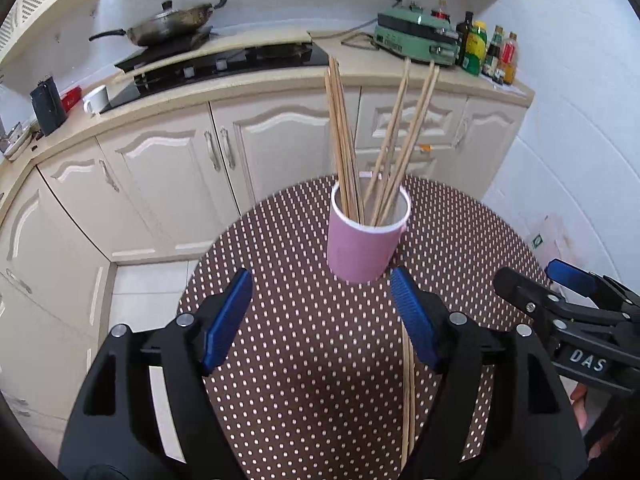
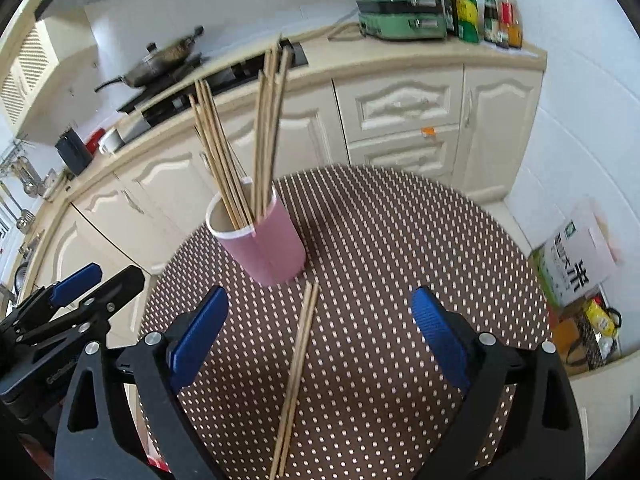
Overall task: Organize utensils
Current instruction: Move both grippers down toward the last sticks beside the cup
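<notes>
- A round surface (image 1: 304,360) with a brown cover dotted in white fills the lower half of both wrist views.
- A pink cup (image 1: 366,240) with a white rim stands upright on the surface, just above centre in the left wrist view and left of centre in the right wrist view (image 2: 264,244).
- Two bunches of wooden skewers (image 1: 344,140) stand in the cup, leaning apart and rising toward the top of the frame; in the right wrist view (image 2: 240,140) they fan out in the same way.
- A few loose skewers (image 2: 298,376) lie flat on the surface, running from just below the cup down to the bottom edge of the right wrist view; in the left wrist view (image 1: 407,392) they show as a thin strip partly hidden behind the right-hand finger.
- The left gripper (image 1: 322,308) has its jaws well apart with nothing between them; its blue pads sit just below the cup without touching it.
- The right gripper (image 2: 320,320) has its jaws spread very wide; the loose skewers lie on the surface between the pads, which do not press on them.
- The right gripper also enters the left wrist view at the right edge (image 1: 560,280), and the left gripper enters the right wrist view at the lower left (image 2: 92,280).
- Cream kitchen cabinets (image 1: 280,136) run behind the surface, with a dark pan (image 1: 168,24) on a hob at the upper left and a green appliance (image 1: 416,40) with bottles (image 1: 492,52) at the upper right.
</notes>
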A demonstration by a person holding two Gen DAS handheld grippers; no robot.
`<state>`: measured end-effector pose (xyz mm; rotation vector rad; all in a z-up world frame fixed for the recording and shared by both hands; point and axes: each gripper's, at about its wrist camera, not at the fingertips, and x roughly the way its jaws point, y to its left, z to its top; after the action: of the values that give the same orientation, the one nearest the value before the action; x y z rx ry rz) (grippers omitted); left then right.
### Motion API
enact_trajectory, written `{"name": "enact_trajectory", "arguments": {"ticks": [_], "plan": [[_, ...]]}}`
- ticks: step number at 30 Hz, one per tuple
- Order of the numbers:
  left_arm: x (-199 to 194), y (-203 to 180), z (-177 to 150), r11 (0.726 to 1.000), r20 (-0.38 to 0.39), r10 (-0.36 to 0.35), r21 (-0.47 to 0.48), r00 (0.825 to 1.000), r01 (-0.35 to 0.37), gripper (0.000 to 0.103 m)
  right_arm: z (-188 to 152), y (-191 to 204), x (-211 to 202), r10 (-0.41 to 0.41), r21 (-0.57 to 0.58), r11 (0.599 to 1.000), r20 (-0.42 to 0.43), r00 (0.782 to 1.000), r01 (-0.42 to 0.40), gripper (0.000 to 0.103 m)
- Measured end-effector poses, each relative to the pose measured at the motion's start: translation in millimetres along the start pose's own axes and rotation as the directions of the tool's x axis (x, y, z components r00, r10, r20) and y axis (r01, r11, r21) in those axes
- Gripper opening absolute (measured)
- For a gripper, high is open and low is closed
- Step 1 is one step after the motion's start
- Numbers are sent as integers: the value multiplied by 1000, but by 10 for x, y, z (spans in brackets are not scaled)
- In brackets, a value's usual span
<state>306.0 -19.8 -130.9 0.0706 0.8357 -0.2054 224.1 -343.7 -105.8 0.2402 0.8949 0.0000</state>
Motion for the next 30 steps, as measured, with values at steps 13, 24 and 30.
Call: {"name": "enact_trajectory", "arguments": {"ticks": [13, 24, 30], "plan": [[445, 64, -387, 1000, -147, -13, 23, 989, 16, 71, -373, 26, 476, -72, -45, 997, -186, 980, 65, 90], [695, 100, -594, 999, -247, -33, 28, 968, 42, 71, -561, 82, 872, -130, -86, 990, -303, 944, 108, 90], [760, 153, -660, 999, -273, -38, 13, 961, 43, 71, -617, 163, 1043, -171, -122, 983, -336, 926, 137, 89]]}}
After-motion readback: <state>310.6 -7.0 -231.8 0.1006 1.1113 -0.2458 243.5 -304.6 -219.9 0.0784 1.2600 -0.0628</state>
